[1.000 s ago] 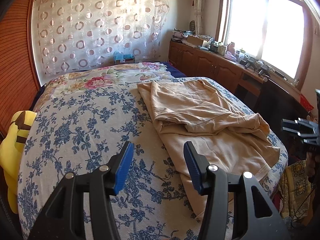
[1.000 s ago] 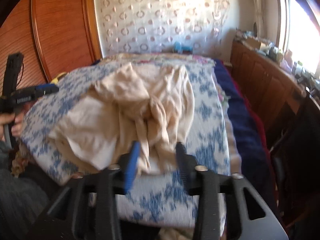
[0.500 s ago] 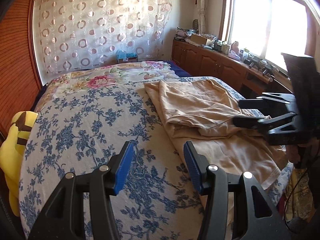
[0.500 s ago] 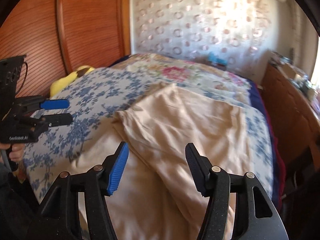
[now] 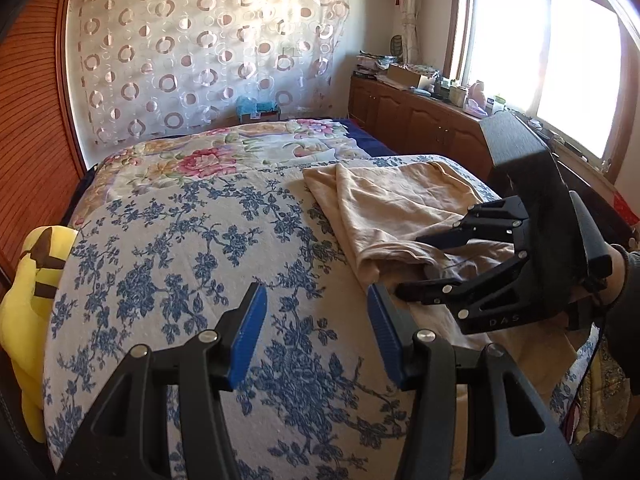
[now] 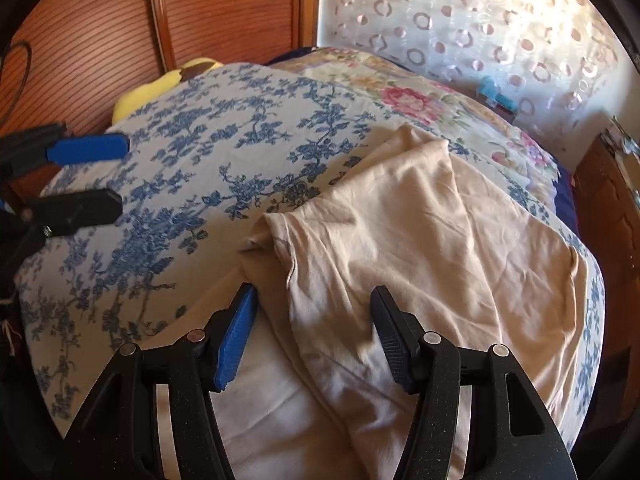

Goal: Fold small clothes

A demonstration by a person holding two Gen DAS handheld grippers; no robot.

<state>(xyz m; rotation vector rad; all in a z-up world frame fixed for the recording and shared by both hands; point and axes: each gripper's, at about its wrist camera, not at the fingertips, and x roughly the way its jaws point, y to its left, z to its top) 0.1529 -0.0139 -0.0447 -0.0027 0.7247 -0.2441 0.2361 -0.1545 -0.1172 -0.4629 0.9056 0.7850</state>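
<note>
A crumpled beige garment [image 5: 400, 208] lies on the right half of the blue-flowered bedspread [image 5: 180, 248]. My left gripper [image 5: 316, 304] is open and hovers over bare bedspread, just left of the garment's near edge, with nothing between its fingers. The right gripper [image 5: 408, 264], held by a hand, reaches in from the right down to the cloth. In the right wrist view the right gripper [image 6: 314, 304] straddles a folded edge of the garment [image 6: 400, 220]. Its jaws are closing, and the pads stand apart from the cloth. The left gripper [image 6: 116, 178] shows at the left edge.
A yellow plush toy [image 5: 24, 300] sits at the bed's left side against the wooden wall panels [image 5: 28, 140]. A flowered quilt [image 5: 224, 152] covers the head end. Wooden cabinets [image 5: 420, 120] with clutter run under the window on the right.
The right gripper swung in from the bed's right side, rolled, and came down onto the garment's near fold. The left gripper edged slightly forward. The garment lies much as before.
</note>
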